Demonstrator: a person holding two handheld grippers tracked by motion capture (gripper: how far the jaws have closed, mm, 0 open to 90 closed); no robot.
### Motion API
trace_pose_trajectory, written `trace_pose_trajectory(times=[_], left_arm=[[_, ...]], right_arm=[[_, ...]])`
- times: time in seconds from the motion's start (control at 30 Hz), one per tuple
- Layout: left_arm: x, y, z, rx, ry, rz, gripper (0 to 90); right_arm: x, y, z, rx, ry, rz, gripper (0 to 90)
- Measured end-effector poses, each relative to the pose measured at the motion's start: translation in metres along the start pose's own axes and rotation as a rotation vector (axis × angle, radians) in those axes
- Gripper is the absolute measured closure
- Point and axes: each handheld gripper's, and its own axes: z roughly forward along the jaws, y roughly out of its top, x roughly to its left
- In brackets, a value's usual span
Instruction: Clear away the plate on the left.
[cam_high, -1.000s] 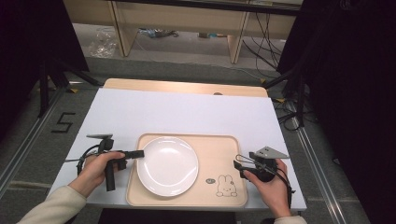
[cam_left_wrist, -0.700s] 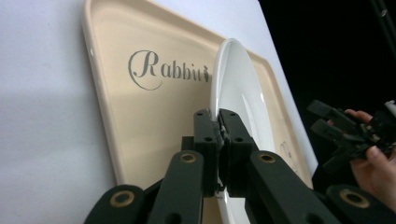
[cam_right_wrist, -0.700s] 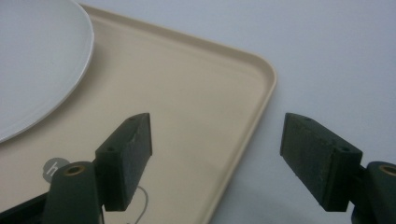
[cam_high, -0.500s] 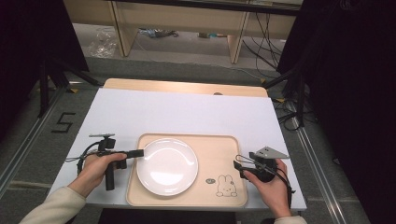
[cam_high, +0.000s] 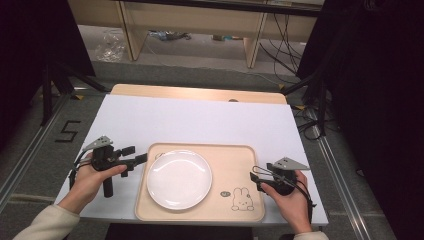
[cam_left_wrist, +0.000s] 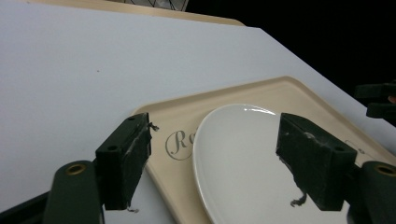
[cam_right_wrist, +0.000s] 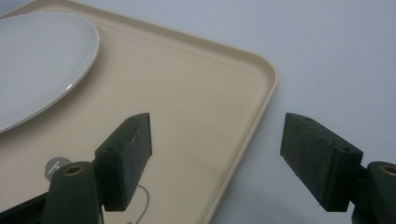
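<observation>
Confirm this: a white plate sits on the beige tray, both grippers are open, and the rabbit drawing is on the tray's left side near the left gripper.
One thing is wrong: the rabbit drawing is on the tray's right side, near the right gripper, as the high view shows. The plate does sit on the tray, and the left gripper and right gripper are open.

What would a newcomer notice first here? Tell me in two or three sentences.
The white plate stands out, lying on the left part of a beige tray at the table's near edge, with a small rabbit drawing at the tray's near right corner. On either side a hand holds open tongs: the left tongs at the tray's left rim, the right tongs at its right rim.
</observation>
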Motion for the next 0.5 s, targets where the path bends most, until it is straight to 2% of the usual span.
trace_pose_trajectory(times=[0.07,0.1,0.13,0.23,0.27,0.47,0.5], left_arm=[[0.000,0.000,-0.005,-0.008,0.009,0.026,24.9],[-0.001,0.000,-0.009,-0.011,0.016,0.036,24.5],[-0.001,0.000,-0.011,-0.017,0.020,0.035,24.4],[0.000,-0.002,-0.021,-0.028,0.029,0.063,24.3],[0.000,-0.003,-0.023,-0.032,0.029,0.067,24.2],[0.004,-0.009,-0.039,-0.055,0.023,0.096,24.4],[0.005,-0.011,-0.043,-0.054,0.033,0.109,24.3]], right_arm=[[0.001,0.000,0.000,0.005,0.002,0.011,25.8],[0.000,0.000,0.000,0.001,-0.009,-0.003,25.8],[0.001,0.000,0.000,0.002,0.001,0.011,25.8],[0.001,0.000,0.000,0.005,0.002,0.012,25.8],[0.000,0.000,0.000,0.003,-0.006,0.001,25.8],[0.001,0.000,0.000,0.006,-0.002,0.010,25.7],[-0.001,0.000,0.000,-0.001,-0.020,-0.010,25.7]])
